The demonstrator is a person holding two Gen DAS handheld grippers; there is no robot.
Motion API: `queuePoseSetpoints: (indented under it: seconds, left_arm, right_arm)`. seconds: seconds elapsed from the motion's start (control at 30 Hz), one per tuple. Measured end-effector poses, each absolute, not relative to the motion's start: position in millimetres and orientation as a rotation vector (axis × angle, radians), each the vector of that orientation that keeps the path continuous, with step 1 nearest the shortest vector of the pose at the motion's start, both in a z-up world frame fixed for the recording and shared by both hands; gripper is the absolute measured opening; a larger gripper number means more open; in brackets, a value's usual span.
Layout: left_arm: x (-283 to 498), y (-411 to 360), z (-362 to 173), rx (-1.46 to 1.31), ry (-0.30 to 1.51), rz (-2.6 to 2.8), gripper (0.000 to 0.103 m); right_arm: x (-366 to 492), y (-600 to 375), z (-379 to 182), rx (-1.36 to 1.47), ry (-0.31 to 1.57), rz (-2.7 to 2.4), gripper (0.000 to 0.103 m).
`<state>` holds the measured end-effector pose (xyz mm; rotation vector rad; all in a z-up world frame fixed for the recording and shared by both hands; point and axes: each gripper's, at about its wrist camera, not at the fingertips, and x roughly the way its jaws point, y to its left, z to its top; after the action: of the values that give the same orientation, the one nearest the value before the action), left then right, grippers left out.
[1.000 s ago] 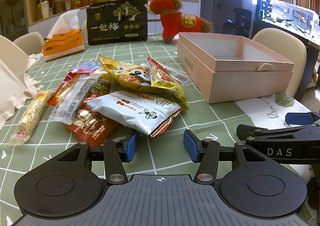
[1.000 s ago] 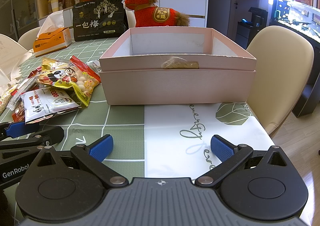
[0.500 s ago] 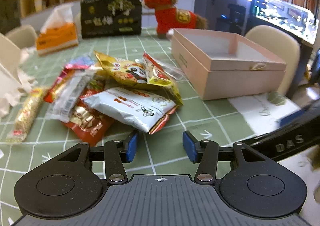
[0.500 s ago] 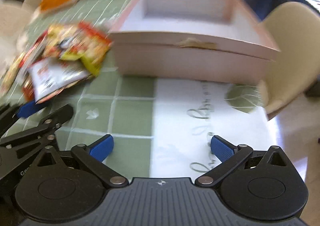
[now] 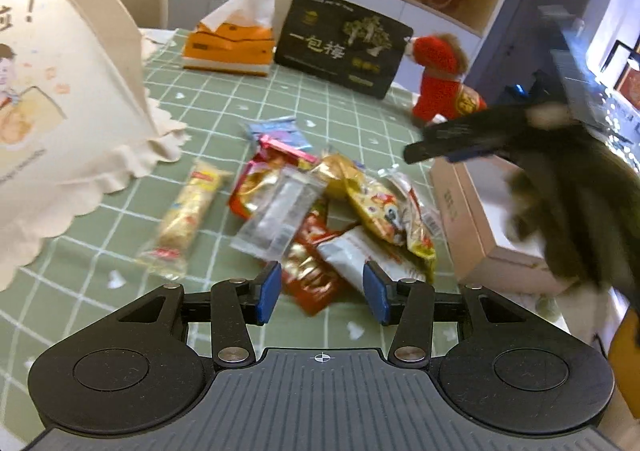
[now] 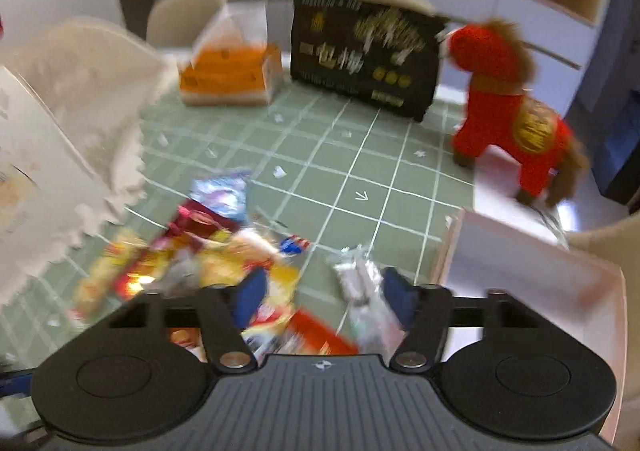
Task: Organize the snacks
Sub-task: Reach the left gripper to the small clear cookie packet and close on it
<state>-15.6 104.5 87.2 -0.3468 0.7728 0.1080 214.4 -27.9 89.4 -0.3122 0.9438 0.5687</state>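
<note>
A pile of snack packets (image 5: 320, 211) lies on the green checked tablecloth, among them a clear packet (image 5: 280, 215), a yellow one (image 5: 372, 203) and a long bar (image 5: 184, 219). My left gripper (image 5: 322, 293) hovers above the pile's near edge. Its jaws are closing and the pads touch nothing. My right gripper (image 6: 325, 299) hangs over the same pile (image 6: 224, 263), blurred. Its jaws are also closing, with a silver packet (image 6: 360, 291) showing just beyond the right pad but nothing gripped. The open pink box (image 5: 464, 219) (image 6: 520, 271) stands right of the pile.
At the back stand an orange tissue box (image 5: 228, 47), a black package (image 5: 340, 43) and a red plush horse (image 6: 512, 115). A cream fabric cover (image 5: 60, 111) fills the left side. The blurred right tool (image 5: 436, 143) crosses above the box.
Both grippers have risen and swung left. The right one went from in front of the pink box to over the pile, and its jaws narrowed a lot. The left jaws narrowed slightly.
</note>
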Motion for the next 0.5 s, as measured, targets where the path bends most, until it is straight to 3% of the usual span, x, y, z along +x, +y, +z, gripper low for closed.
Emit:
queuePoseSetpoints:
  seconds: [0.17, 0.27, 0.4, 0.5]
  left_arm:
    - [-46.1, 109.9, 97.6, -0.431, 0.758, 0.073, 0.05]
    - [-49.6, 109.4, 99.3, -0.445, 0.76, 0.057, 0.05]
    - [-48.8, 112.0, 96.9, -0.451, 0.772, 0.044, 0.049]
    - [-49.4, 114.1, 92.8, -0.467, 0.783, 0.04, 0.049]
  right_arm:
    - [263.1, -16.0, 56.2, -0.376, 1.11, 0.606, 0.058]
    - [271.4, -8.7, 43.2, -0.404, 1.129, 0.557, 0.051]
    - [267.7, -3.4, 39.1, -0.417, 1.1, 0.512, 0.05]
    - [255.8, -1.8, 42.3, -0.428, 1.099, 0.533, 0.033]
